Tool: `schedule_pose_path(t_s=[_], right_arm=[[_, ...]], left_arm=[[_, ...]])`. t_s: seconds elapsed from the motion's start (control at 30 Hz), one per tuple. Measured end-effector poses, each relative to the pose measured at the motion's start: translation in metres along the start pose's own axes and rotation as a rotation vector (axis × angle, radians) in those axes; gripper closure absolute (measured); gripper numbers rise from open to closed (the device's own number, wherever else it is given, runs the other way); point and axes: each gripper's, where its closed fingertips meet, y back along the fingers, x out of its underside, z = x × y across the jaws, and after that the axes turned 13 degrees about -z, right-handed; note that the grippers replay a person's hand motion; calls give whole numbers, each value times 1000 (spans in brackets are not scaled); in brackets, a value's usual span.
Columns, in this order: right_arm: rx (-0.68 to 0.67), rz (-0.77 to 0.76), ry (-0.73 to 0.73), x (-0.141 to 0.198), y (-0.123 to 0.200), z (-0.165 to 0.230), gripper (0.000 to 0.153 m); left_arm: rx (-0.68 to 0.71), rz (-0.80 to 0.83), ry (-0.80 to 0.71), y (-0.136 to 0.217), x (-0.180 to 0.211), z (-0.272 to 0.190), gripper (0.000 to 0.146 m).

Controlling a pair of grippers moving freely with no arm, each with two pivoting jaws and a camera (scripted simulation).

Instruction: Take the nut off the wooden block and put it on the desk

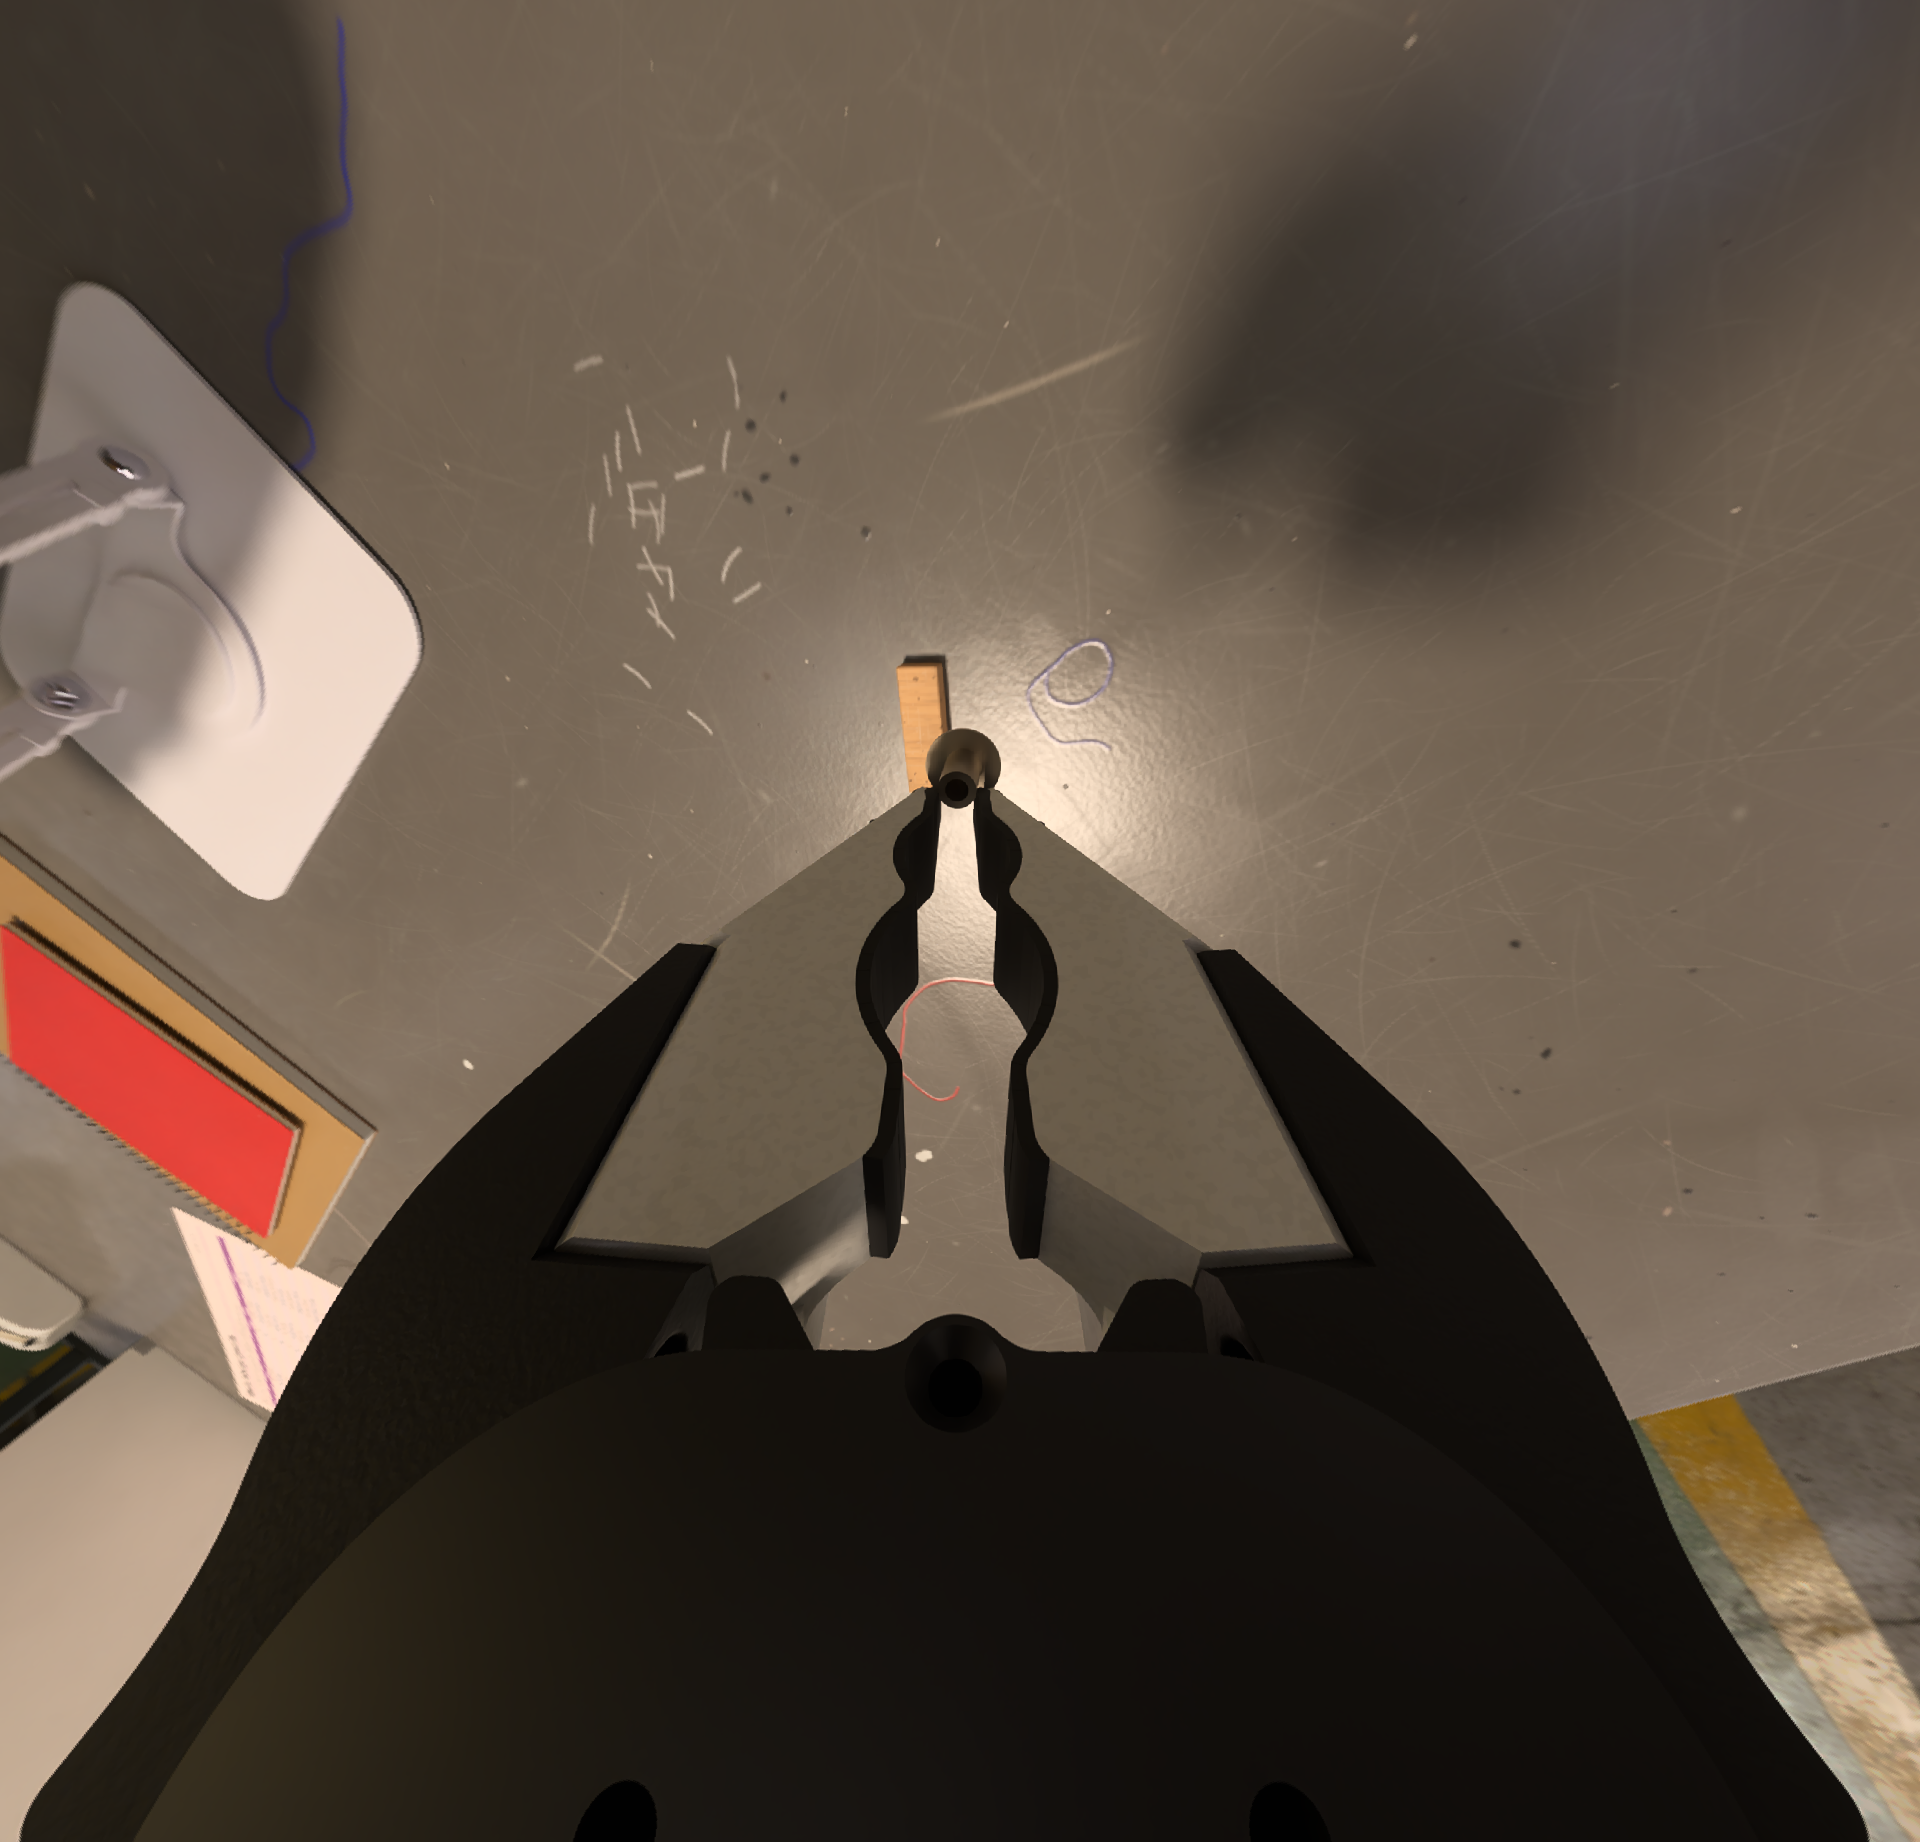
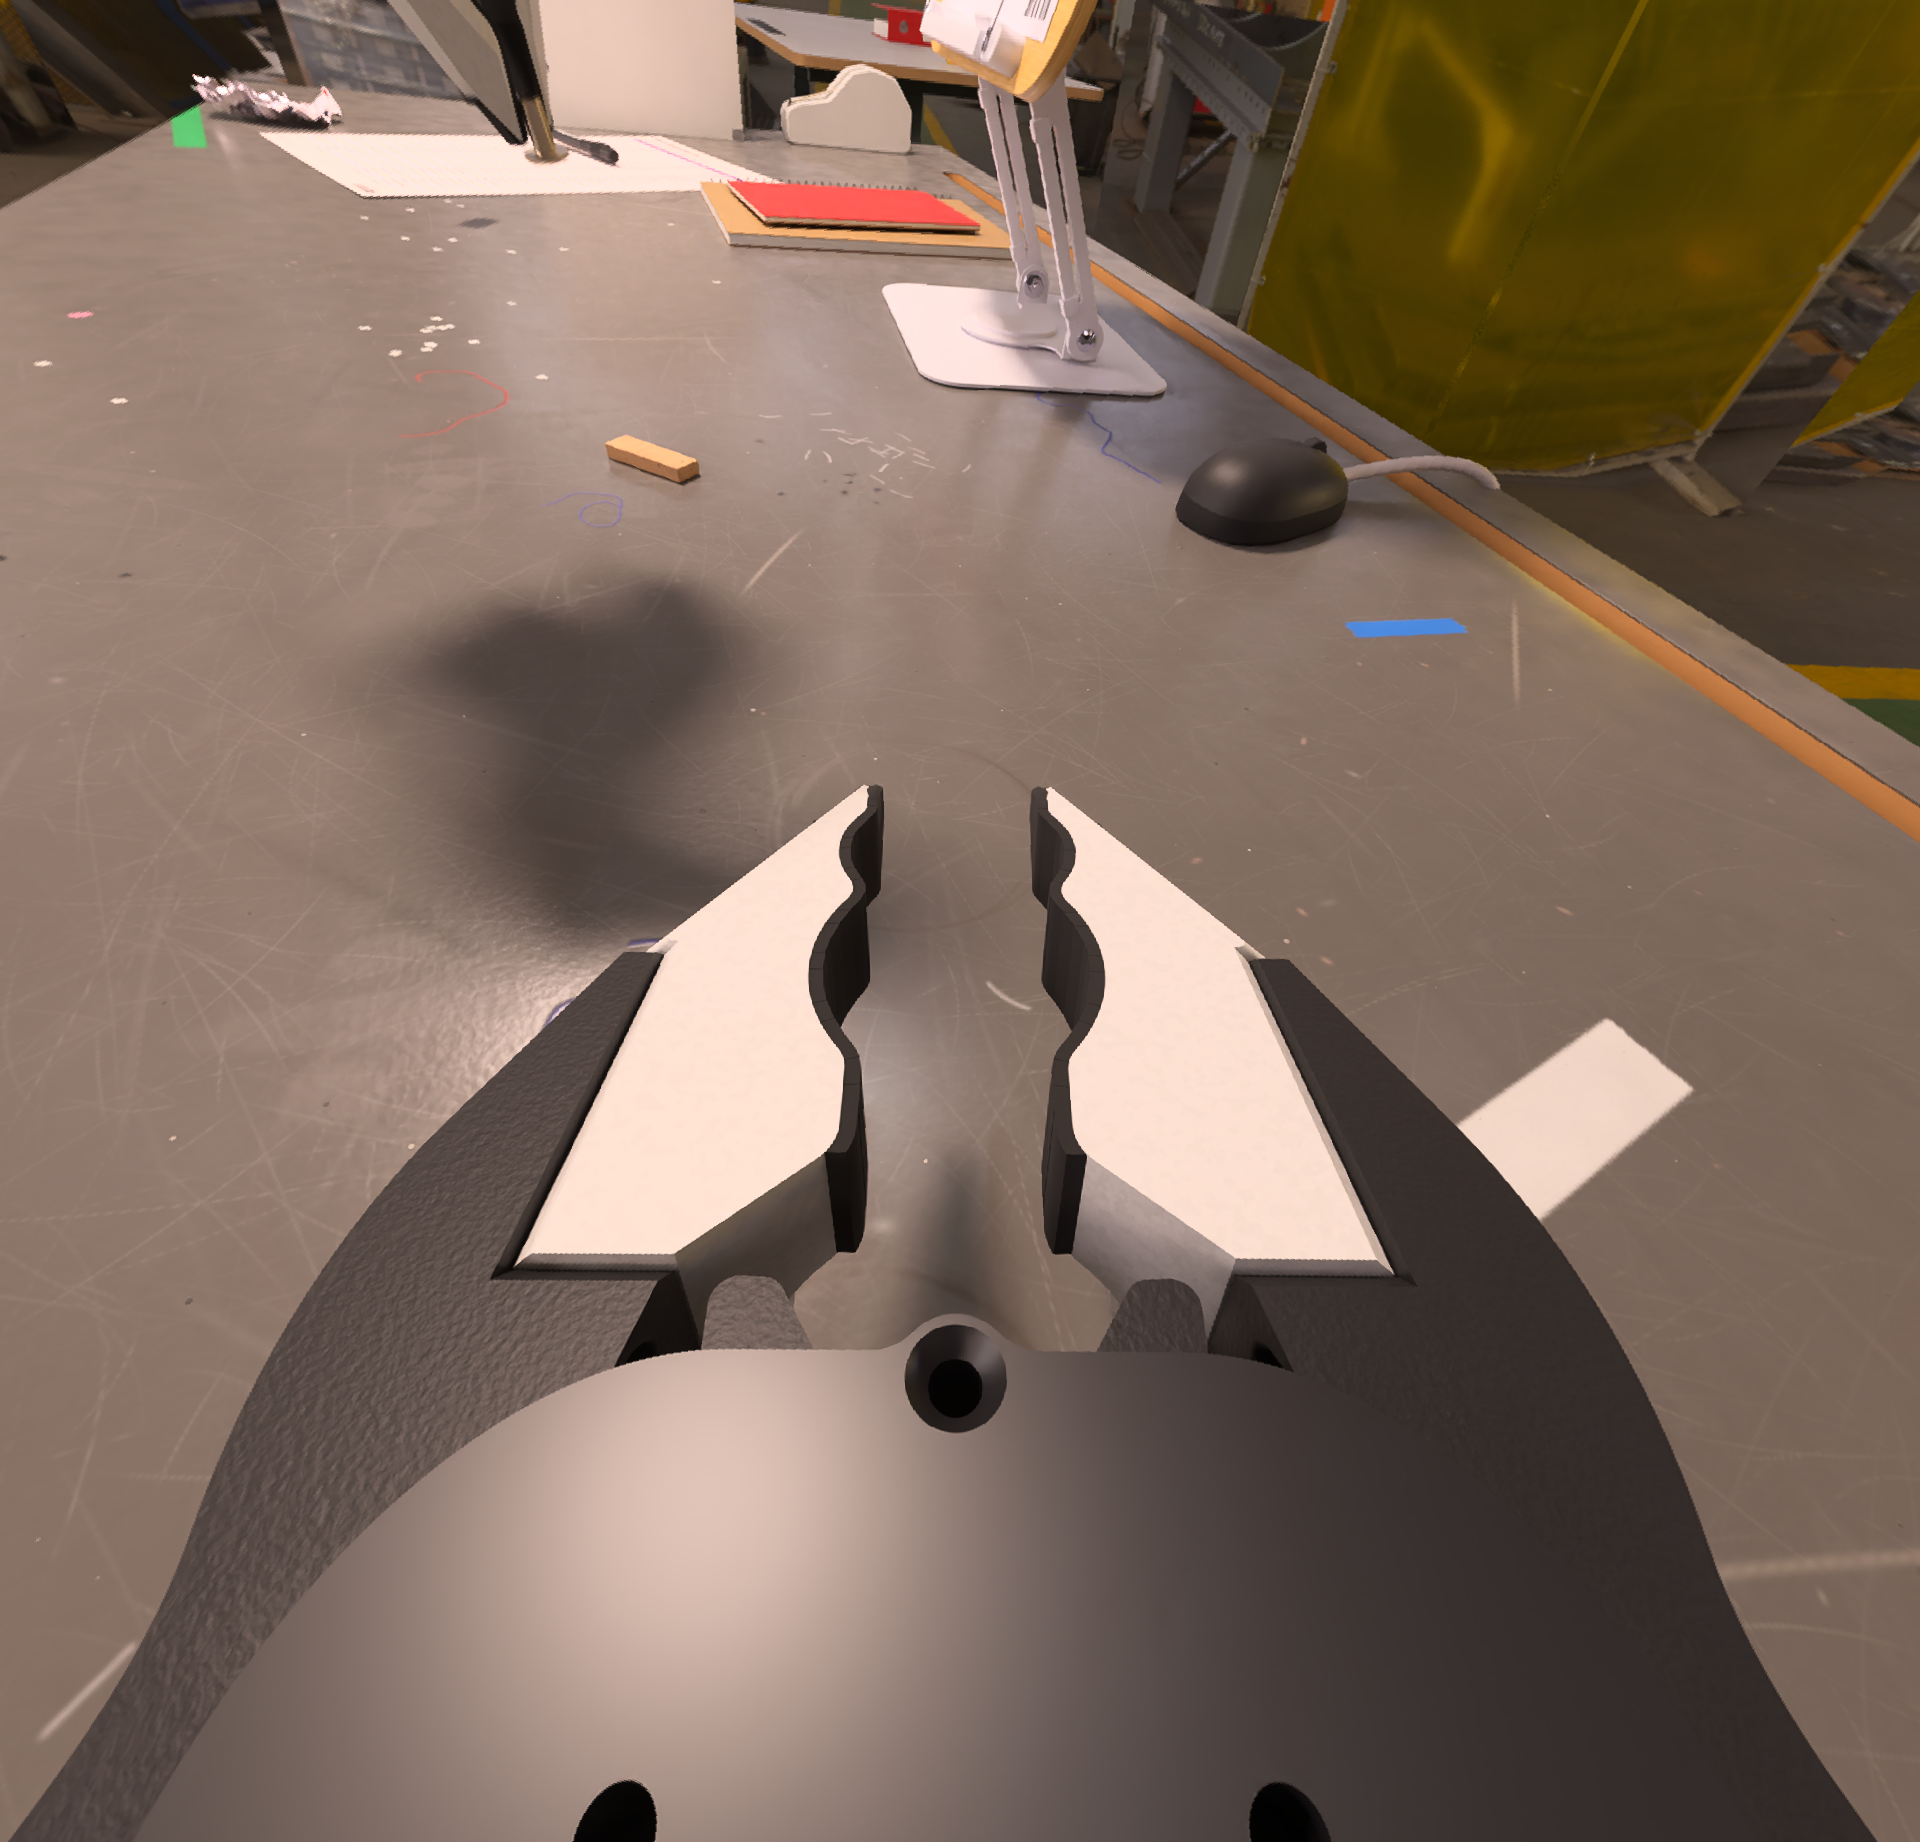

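Observation:
In the left wrist view I look straight down on the grey desk (image 1: 1351,857). My left gripper (image 1: 956,800) is shut on a small dark nut (image 1: 962,756), pinched at the very fingertips. The nut hangs above the near end of the wooden block (image 1: 922,706), which lies flat on the desk. In the right wrist view the same block (image 2: 652,459) lies bare far ahead, with no nut on it. My right gripper (image 2: 956,805) is open and empty, low over the desk (image 2: 312,961) well short of the block.
A white tablet stand base (image 1: 218,608) (image 2: 1023,348) and a red notebook (image 1: 145,1075) (image 2: 852,208) sit beyond the block. A black mouse (image 2: 1262,493) lies by the desk's orange right edge (image 2: 1558,587). Blue tape (image 2: 1406,627) and white tape (image 2: 1569,1106) mark the surface.

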Motion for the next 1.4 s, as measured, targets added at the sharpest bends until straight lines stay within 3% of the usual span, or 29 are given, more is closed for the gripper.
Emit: schedule_pose_path(t_s=[0.3,0.6,1.0,1.33,1.4], right_arm=[[-1,17,33,2,0,1,125],[-19,-4,44,-4,1,4,126],[-25,-21,41,-9,2,2,126],[-21,-22,42,-9,3,2,126],[-20,-21,42,-9,3,2,126]], left_arm=[[15,-42,-133,10,-54,-39,140],[197,-132,-246,-46,-106,-115,140],[379,-147,-265,-122,-131,-173,140],[372,-173,-263,-125,-139,-177,140],[378,-186,-257,-123,-141,-178,127]])
